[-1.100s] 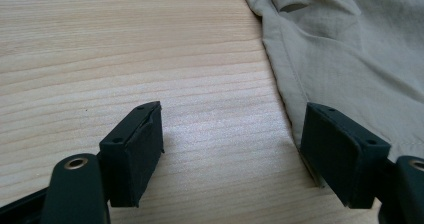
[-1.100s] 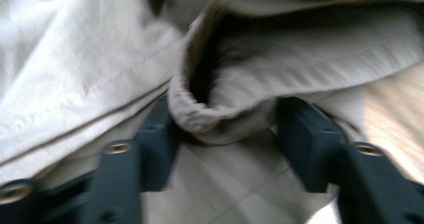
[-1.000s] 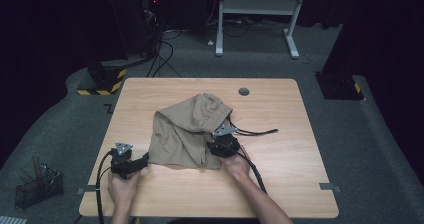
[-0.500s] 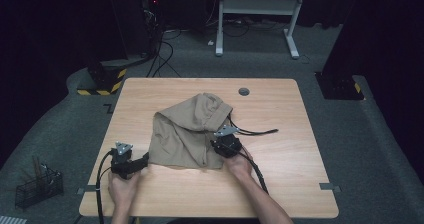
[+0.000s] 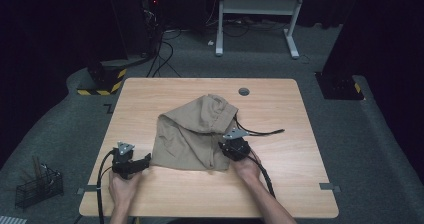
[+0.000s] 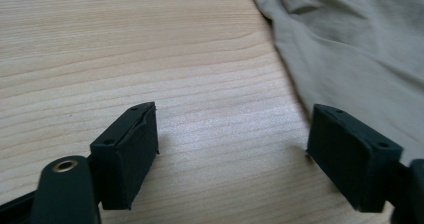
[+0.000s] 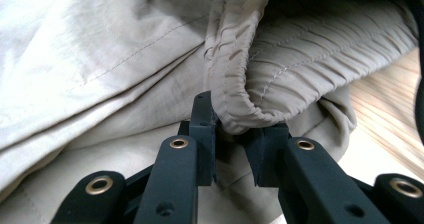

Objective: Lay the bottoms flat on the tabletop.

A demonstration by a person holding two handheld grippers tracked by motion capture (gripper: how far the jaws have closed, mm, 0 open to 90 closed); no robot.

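Khaki trousers [image 5: 192, 136] lie crumpled mid-tabletop [image 5: 280, 104], folding barely begun. Right hand-held gripper [image 7: 235, 151] has just been closing and pinches the elastic waistband [image 7: 240, 109]; left hand-held gripper [image 6: 232, 154] gapes wide, empty, beside the cloth.

Bright lit table, dark surroundings, soft focus.

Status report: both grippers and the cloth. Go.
Left gripper open, on bare table beside cloth. Right gripper just closed on the cloth's gathered hem. Nothing in the way.
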